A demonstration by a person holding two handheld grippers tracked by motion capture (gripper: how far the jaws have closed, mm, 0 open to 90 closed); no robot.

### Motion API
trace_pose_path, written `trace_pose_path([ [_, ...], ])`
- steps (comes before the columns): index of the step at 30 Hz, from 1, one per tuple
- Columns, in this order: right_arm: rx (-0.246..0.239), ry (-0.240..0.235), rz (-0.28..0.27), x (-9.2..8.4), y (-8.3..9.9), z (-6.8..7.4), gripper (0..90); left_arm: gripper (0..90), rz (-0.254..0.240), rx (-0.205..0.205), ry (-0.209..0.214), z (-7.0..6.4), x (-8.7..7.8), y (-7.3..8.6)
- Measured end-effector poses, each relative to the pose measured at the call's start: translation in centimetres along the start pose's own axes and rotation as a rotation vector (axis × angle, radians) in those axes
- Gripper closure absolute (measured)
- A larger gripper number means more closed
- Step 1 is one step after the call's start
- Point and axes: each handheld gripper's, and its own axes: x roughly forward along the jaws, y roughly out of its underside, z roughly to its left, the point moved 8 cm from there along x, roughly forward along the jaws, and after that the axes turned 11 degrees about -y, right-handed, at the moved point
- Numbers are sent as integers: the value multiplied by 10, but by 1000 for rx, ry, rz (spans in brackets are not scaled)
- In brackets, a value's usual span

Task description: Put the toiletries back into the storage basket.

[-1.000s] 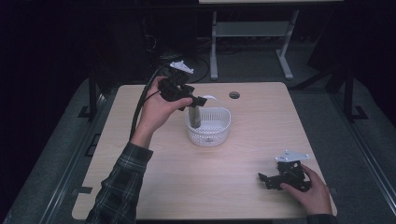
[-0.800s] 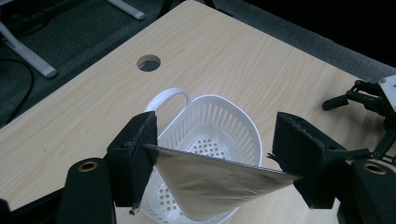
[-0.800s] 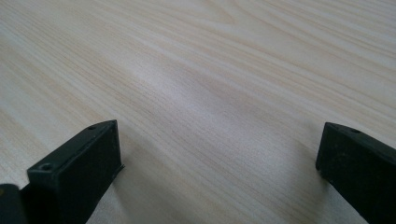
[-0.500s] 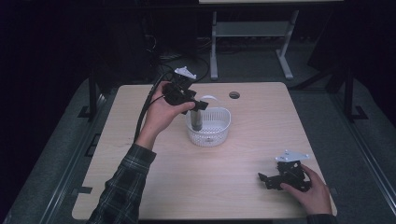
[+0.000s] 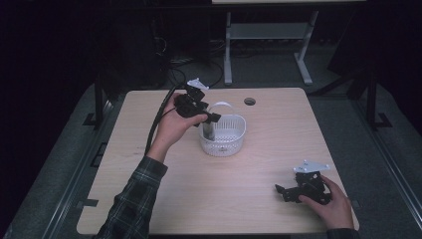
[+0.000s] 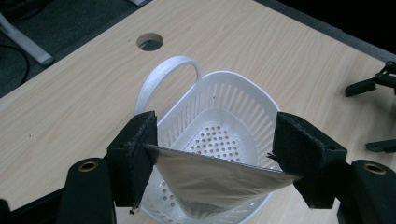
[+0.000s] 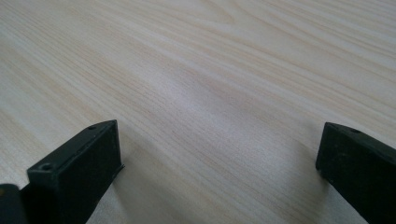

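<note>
While the left hand-held gripper (image 6: 215, 154) pinches a silvery pouch (image 6: 219, 182) right above the white basket (image 5: 230, 134), the right hand-held gripper (image 5: 303, 189) rests wide open, empty, on the table (image 5: 209, 199) well away from the basket

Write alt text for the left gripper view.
The left tool grips the top edge of a grey pouch between its black jaws, holding it over a white perforated basket on a light wooden table. A round cable hole lies beyond.
</note>
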Motion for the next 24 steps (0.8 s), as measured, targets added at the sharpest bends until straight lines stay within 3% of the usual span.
trace_pose_path([
  [24,0,1,1,0,0,0,0,306,54,-5,2,0,30,24],
])
